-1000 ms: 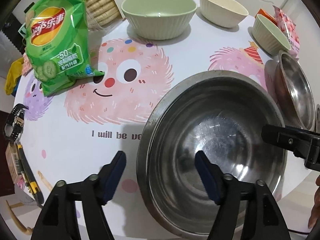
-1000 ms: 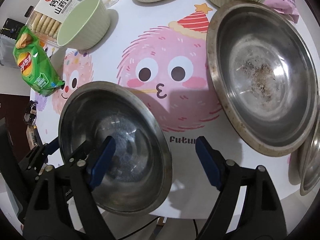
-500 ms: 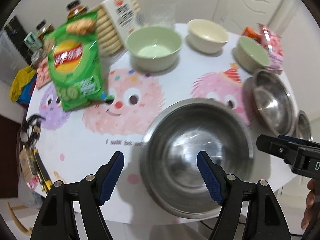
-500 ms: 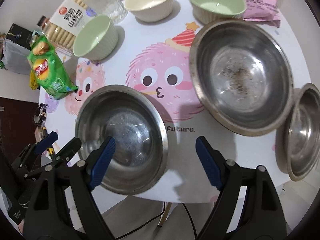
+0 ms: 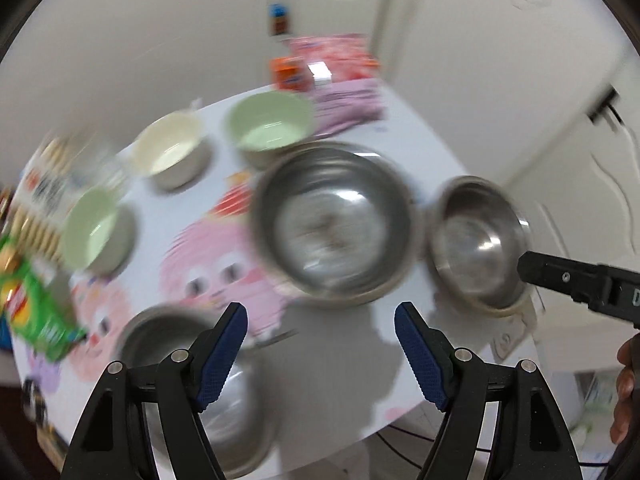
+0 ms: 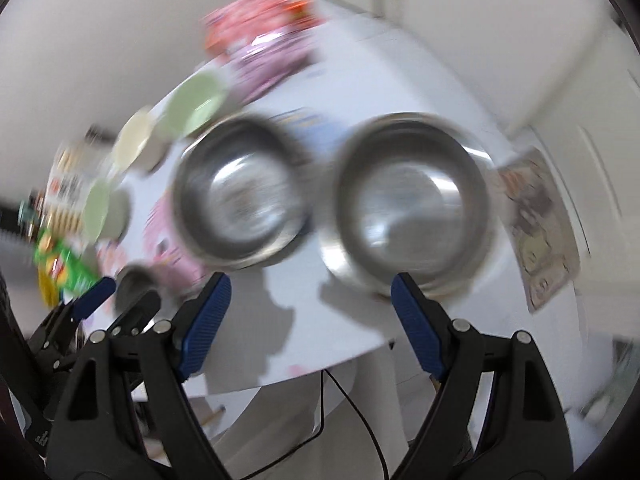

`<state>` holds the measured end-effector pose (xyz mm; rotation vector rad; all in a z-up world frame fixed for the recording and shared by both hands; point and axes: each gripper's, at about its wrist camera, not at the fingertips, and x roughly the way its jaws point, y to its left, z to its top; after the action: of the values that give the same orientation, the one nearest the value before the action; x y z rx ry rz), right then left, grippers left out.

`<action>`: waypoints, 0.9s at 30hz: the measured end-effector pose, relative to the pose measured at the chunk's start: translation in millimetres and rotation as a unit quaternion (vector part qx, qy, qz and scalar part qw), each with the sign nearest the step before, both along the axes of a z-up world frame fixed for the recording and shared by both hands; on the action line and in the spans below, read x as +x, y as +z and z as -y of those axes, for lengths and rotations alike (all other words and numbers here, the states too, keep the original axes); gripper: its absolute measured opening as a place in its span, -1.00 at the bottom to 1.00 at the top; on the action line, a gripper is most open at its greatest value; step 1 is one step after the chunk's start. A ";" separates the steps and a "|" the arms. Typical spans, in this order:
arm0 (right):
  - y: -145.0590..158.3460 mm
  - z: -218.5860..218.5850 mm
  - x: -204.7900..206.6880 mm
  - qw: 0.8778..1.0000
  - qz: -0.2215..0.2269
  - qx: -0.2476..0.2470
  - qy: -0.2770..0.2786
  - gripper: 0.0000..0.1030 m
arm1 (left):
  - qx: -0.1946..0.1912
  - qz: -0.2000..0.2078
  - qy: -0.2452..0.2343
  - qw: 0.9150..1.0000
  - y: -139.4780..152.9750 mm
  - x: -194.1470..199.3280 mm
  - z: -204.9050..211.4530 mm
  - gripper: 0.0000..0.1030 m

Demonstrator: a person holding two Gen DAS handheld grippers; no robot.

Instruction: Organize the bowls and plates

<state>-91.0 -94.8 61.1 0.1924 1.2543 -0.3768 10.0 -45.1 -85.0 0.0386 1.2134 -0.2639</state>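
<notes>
At twelve o'clock of spread, empty left tongs (image 5: pixel 320 340) and right tongs (image 6: pixel 310 312): steel bowls (image 5: pixel 336 222), stiff, light, slippery; best gripped by rim.

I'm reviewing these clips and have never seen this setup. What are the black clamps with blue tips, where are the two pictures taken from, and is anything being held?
There is no robot here: a person holds hand tongs in each hand, and a wide-angle camera on each looks along its two fingers. One picture shows the left tongs, the other the right tongs. Both stand open with nothing between the blue pads. Both pictures are blurred. Below lies a round table with a cartoon cloth. On it are three metal bowls, two green bowls, a cream bowl, a green chip bag and other snack packs. In the left picture, the black bar at the right edge is the right tongs.
</notes>
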 end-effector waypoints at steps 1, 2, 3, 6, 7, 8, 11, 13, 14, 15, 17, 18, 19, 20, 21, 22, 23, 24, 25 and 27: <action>5.6 20.1 -7.6 1.000 0.006 -0.001 -0.023 0.61 | 0.000 0.002 -0.017 1.000 0.6 3.1 18.5 0.51; 9.6 40.1 -16.2 0.999 0.010 -0.003 -0.048 0.61 | -0.002 0.003 -0.030 1.000 0.5 5.5 33.3 0.51; 11.7 53.6 -21.8 0.998 0.012 -0.003 -0.064 0.61 | -0.004 0.004 -0.042 0.999 1.3 7.0 45.6 0.51; 14.3 95.2 -40.6 0.994 0.018 -0.003 -0.112 0.61 | -0.005 0.013 -0.079 0.997 -1.2 14.1 84.1 0.51; 14.0 105.2 -44.3 0.992 0.016 -0.002 -0.123 0.61 | -0.001 0.015 -0.090 0.996 -4.0 17.5 94.7 0.51; 13.3 115.5 -48.8 0.991 0.016 0.001 -0.132 0.61 | 0.000 0.015 -0.099 0.995 -6.7 21.6 104.2 0.51; 6.3 134.9 -55.6 0.989 0.011 0.013 -0.147 0.61 | 0.008 0.013 -0.123 0.992 -16.3 35.5 130.9 0.51; 0.2 150.2 -55.9 0.988 0.008 0.025 -0.153 0.61 | 0.016 0.014 -0.136 0.990 -22.9 44.2 147.4 0.51; -1.9 155.7 -57.5 0.988 0.005 0.028 -0.154 0.61 | 0.020 0.015 -0.142 0.990 -26.8 47.8 154.4 0.51; -5.9 161.0 -57.0 0.987 0.004 0.034 -0.155 0.61 | 0.024 0.016 -0.147 0.989 -27.8 49.6 160.9 0.51; -12.4 169.6 -55.4 0.987 0.000 0.042 -0.156 0.61 | 0.030 0.012 -0.163 0.986 -34.3 56.6 173.8 0.51; -18.0 173.5 -52.7 0.986 -0.006 0.048 -0.159 0.60 | 0.034 0.009 -0.171 0.985 -37.6 59.4 178.8 0.51; -19.9 177.1 -53.1 0.986 -0.006 0.052 -0.161 0.61 | 0.040 0.007 -0.177 0.983 -41.5 61.5 183.3 0.51; -24.1 179.8 -51.2 0.985 -0.008 0.058 -0.163 0.61 | 0.048 0.004 -0.181 0.982 -45.8 64.5 187.2 0.51; -29.0 182.7 -49.3 0.984 -0.012 0.063 -0.167 0.61 | 0.055 -0.001 -0.183 0.982 -50.0 67.0 190.6 0.51; -33.3 185.4 -47.7 0.983 -0.015 0.068 -0.171 0.61 | 0.058 -0.009 -0.186 0.981 -55.9 70.7 193.3 0.51; -36.2 188.0 -47.2 0.982 -0.016 0.072 -0.174 0.61 | 0.059 -0.016 -0.187 0.981 -60.9 74.3 194.8 0.51; -39.1 190.1 -46.2 0.982 -0.018 0.074 -0.175 0.61 | 0.060 -0.020 -0.187 0.980 -64.6 77.8 195.7 0.51; -41.8 191.8 -45.4 0.981 -0.020 0.076 -0.177 0.61 | 0.059 -0.024 -0.188 0.980 -68.5 80.4 196.6 0.51; -47.2 195.1 -44.0 0.980 -0.023 0.081 -0.180 0.61 | 0.064 -0.031 -0.192 0.979 -76.2 85.6 198.9 0.51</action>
<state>-135.0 -289.9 13.9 0.5582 1.2970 -0.5930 95.6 -244.0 -161.2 0.3808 1.2797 -0.5264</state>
